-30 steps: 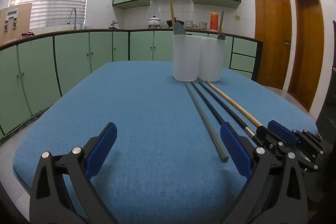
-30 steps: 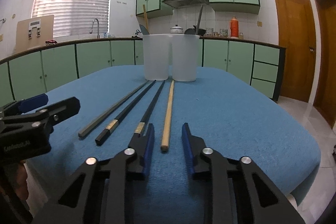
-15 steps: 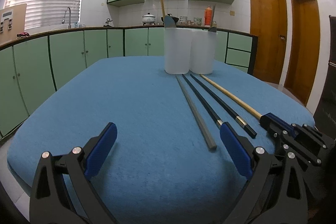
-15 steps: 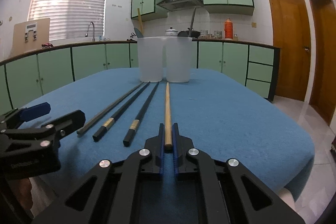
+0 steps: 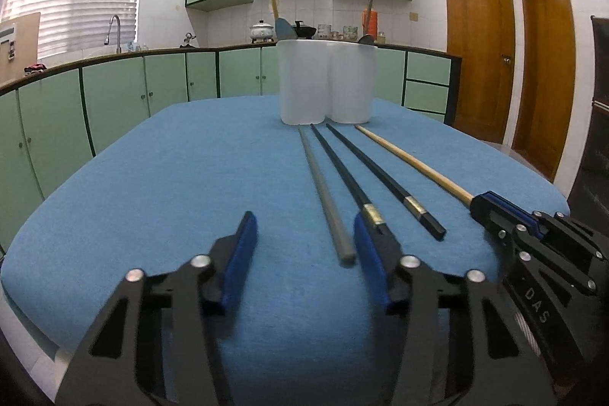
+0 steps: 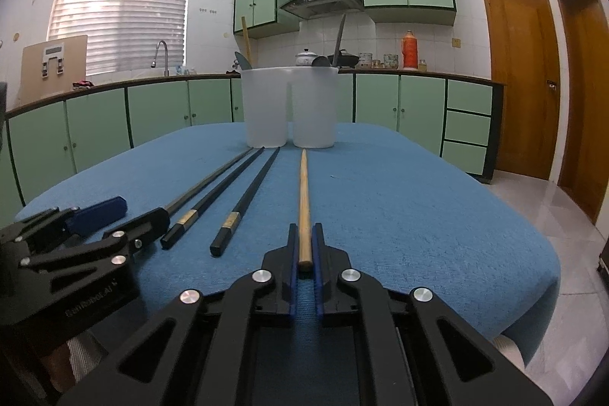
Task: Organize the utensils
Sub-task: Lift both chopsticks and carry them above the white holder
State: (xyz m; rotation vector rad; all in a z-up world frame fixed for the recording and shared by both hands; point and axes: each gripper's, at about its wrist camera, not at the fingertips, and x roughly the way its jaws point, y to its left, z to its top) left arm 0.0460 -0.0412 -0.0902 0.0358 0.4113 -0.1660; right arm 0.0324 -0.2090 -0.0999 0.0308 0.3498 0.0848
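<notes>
Four long chopsticks lie side by side on the blue table cloth (image 5: 152,196), pointing at a white twin holder (image 5: 323,82). They are a grey one (image 5: 323,189), two black ones with gold bands (image 5: 342,170) (image 5: 380,181) and a wooden one (image 5: 415,162). My left gripper (image 5: 304,242) is closing; the grey chopstick's near end sits between its blue pads, close to the right pad and untouched by the left. My right gripper (image 6: 304,246) is shut on the near end of the wooden chopstick (image 6: 303,189). The left gripper (image 6: 125,215) hides the near end of the grey chopstick (image 6: 213,177).
A spatula (image 5: 283,25) and a ladle (image 6: 335,52) stand in the holder (image 6: 291,105). The cloth's near edge runs just under both grippers. Green cabinets (image 5: 114,94) ring the room beyond the table, and wooden doors (image 5: 479,56) are at the right.
The left gripper's jaws have narrowed a good deal and now straddle the grey chopstick's end. The right gripper went from open to shut on the wooden chopstick.
</notes>
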